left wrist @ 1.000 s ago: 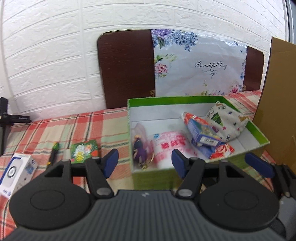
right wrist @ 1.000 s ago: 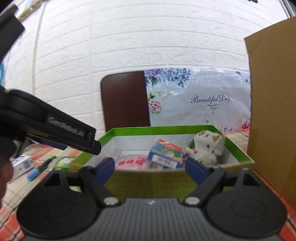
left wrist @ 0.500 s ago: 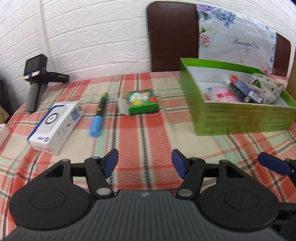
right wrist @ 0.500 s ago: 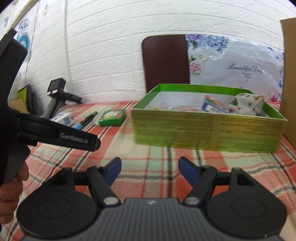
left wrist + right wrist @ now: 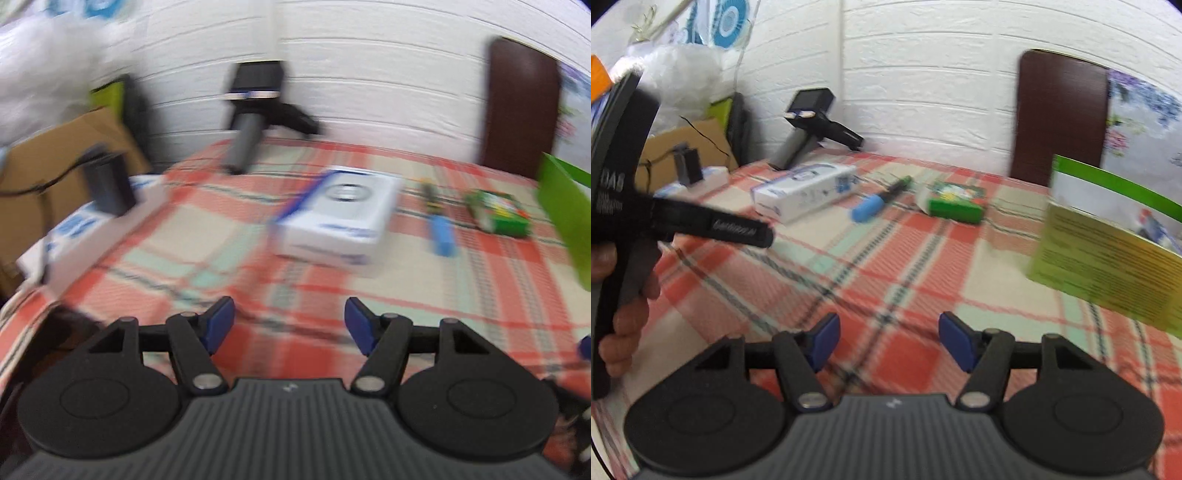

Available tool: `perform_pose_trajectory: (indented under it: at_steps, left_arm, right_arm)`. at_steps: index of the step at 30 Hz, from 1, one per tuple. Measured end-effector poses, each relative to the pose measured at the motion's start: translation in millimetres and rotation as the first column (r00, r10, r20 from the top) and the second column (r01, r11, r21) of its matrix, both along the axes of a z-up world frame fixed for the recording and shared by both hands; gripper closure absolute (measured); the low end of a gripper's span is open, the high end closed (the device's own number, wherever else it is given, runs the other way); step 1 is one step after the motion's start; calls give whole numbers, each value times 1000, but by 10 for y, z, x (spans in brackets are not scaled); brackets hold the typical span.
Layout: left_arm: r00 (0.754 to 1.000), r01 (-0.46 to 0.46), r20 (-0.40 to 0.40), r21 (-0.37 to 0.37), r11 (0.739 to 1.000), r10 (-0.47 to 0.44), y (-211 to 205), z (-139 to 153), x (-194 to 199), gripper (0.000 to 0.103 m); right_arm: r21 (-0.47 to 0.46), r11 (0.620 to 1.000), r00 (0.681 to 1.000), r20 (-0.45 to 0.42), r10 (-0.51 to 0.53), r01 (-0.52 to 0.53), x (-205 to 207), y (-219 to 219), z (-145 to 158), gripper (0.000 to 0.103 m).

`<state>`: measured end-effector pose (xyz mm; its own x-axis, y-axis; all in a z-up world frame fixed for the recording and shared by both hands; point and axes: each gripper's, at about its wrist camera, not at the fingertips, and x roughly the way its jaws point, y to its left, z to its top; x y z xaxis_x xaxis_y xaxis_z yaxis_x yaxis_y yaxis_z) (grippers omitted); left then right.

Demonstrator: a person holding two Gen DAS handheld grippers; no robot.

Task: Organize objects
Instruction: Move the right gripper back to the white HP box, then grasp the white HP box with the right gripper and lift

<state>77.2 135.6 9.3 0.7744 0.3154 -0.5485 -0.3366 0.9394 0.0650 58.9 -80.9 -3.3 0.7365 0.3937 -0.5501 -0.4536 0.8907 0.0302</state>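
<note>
White box (image 5: pixel 334 218) lies flat on the plaid cloth (image 5: pixel 258 295), dead ahead of the left gripper (image 5: pixel 289 326) but well apart from it. Blurred in the left view; the right view shows the same white box (image 5: pixel 803 190) sharper, long side angled toward the wall.

Right of the box: marker (image 5: pixel 439 227) with a blue cap, then the small green pack (image 5: pixel 496 214), both loose on the cloth, none touching each other. In the right view the marker (image 5: pixel 879 199) sits between box and pack (image 5: pixel 955 203).

Green bin (image 5: pixel 1108 240) stands on the cloth at the right, a corner facing the right camera, some items visible inside at the frame edge; too blurred to name. Only its edge (image 5: pixel 565 218) shows in the left view.

Left gripper: jaws wide apart, nothing between the pads, hanging over bare cloth. Right gripper (image 5: pixel 888 341): same, wide apart and holding nothing, above the cloth, bin off to its right.

The left gripper's body (image 5: pixel 624 221) fills the left edge of the right view, with the left hand (image 5: pixel 624 314) wrapped on its handle.

Far side: a black handheld device (image 5: pixel 812 129) propped near the white brick wall (image 5: pixel 923 74), dark chair back (image 5: pixel 1060 118) behind the table.
</note>
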Motion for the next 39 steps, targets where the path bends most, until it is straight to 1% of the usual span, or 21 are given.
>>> perform_pose_trajectory:
  at_steps: [1, 2, 3, 5, 6, 7, 9, 11, 15, 18, 20, 21, 22, 24, 26, 30, 33, 35, 36, 37, 39]
  left_arm:
    - [999, -35, 7, 9, 999, 35, 94, -50, -39, 32]
    - [998, -45, 34, -8, 999, 45, 168, -82, -96, 30]
    - [996, -39, 74, -51, 998, 43, 221, -77, -164, 29]
    - [991, -40, 126, -76, 996, 50, 233, -62, -252, 28]
    - [988, -47, 145, -85, 995, 59, 237, -64, -275, 28]
    - [984, -54, 161, -105, 993, 71, 264, -59, -293, 28]
    - [981, -57, 176, -157, 986, 85, 346, -69, -309, 28]
    - [976, -53, 197, -181, 982, 89, 366, -70, -338, 28]
    - [970, -61, 217, -205, 977, 106, 379, -77, -357, 28]
    - [968, -56, 224, -225, 973, 108, 407, -88, -372, 28]
    - [968, -56, 227, -229, 972, 109, 407, -91, -382, 28]
    - [967, -55, 229, -233, 971, 110, 415, -93, -385, 28]
    - [966, -53, 232, -239, 970, 110, 424, -95, -390, 28]
    - [966, -49, 236, -249, 967, 110, 443, -99, -388, 28]
    - [966, -47, 236, -250, 967, 108, 447, -100, -382, 28]
    - [967, -43, 234, -249, 968, 103, 450, -101, -375, 26]
    - [970, -38, 222, -240, 970, 93, 440, -101, -353, 23]
    - [976, -29, 206, -223, 974, 77, 416, -99, -322, 20]
    - [980, -26, 189, -206, 978, 66, 387, -94, -298, 17]
    - [984, -26, 169, -181, 983, 57, 348, -88, -268, 16]
    - [991, -17, 130, -142, 990, 35, 244, -59, -206, 16]
  right_arm:
    - [21, 1000, 1000, 0, 6, -6, 80, 66, 52, 42]
    - [48, 999, 1000, -4, 11, -11, 179, 151, 118, 42]
    - [75, 997, 1000, -11, 11, -10, 281, 240, 176, 41]
    - [123, 992, 999, -43, 14, -9, 518, 450, 263, 39]
    - [145, 989, 998, -61, 18, -9, 636, 574, 281, 33]
    - [157, 988, 997, -72, 21, -9, 737, 697, 289, 22]
    - [150, 989, 996, -83, 12, 0, 941, 964, 259, 8]
    - [128, 991, 993, -113, -36, 51, 1135, 1192, 206, 7]
    - [163, 982, 971, -233, -53, 93, 1450, 1514, 108, 0]
    - [77, 992, 959, -271, -80, 105, 1605, 1762, 0, 0]
    - [-4, 997, 969, -237, -71, 72, 1616, 1878, -68, 1]
    - [-35, 998, 977, -206, -50, 43, 1566, 1908, -78, 6]
    - [-32, 999, 982, -189, -20, 14, 1509, 1881, -82, 13]
    - [19, 999, 982, -186, 36, -33, 1411, 1725, -57, 20]
    - [62, 996, 977, -202, 70, -59, 1272, 1489, -9, 22]
    - [54, 994, 970, -219, 105, -96, 759, 909, -12, 28]
    - [52, 996, 971, -222, 88, -78, 328, 364, -31, 63]
    - [88, 996, 973, -226, 41, -22, 96, -24, 4, 60]
    - [107, 994, 973, -232, 1, 24, 15, -210, 9, 53]
    - [121, 990, 972, -231, -38, 68, -59, -382, 4, 38]
    - [111, 978, 969, -193, -155, 179, -179, -663, 4, 23]
